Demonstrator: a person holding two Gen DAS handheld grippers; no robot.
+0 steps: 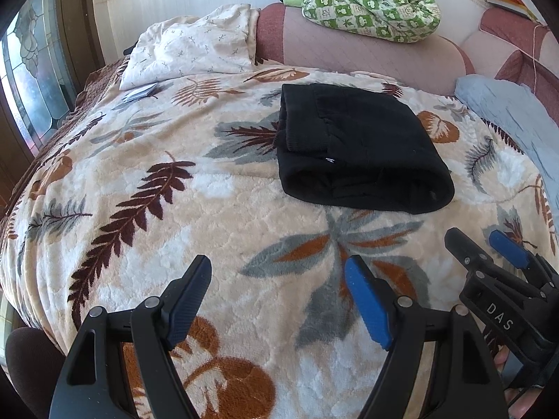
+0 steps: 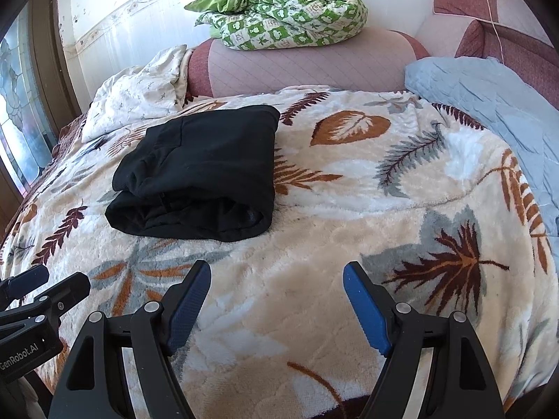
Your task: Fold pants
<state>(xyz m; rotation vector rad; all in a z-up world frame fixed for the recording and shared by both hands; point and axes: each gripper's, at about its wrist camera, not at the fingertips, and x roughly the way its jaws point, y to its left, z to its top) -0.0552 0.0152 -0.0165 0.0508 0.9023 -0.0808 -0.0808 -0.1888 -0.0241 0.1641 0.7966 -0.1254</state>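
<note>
Left wrist view shows the black pants (image 1: 360,146) already folded into a compact bundle on the leaf-print blanket (image 1: 174,244); left gripper (image 1: 279,300) and right gripper (image 2: 277,303) both gape wide, empty, near it. Folding looks finished.

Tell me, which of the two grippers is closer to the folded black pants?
Left, slightly. The left gripper hangs open just short of the black pants; the right gripper is open too, off to their right.
</note>
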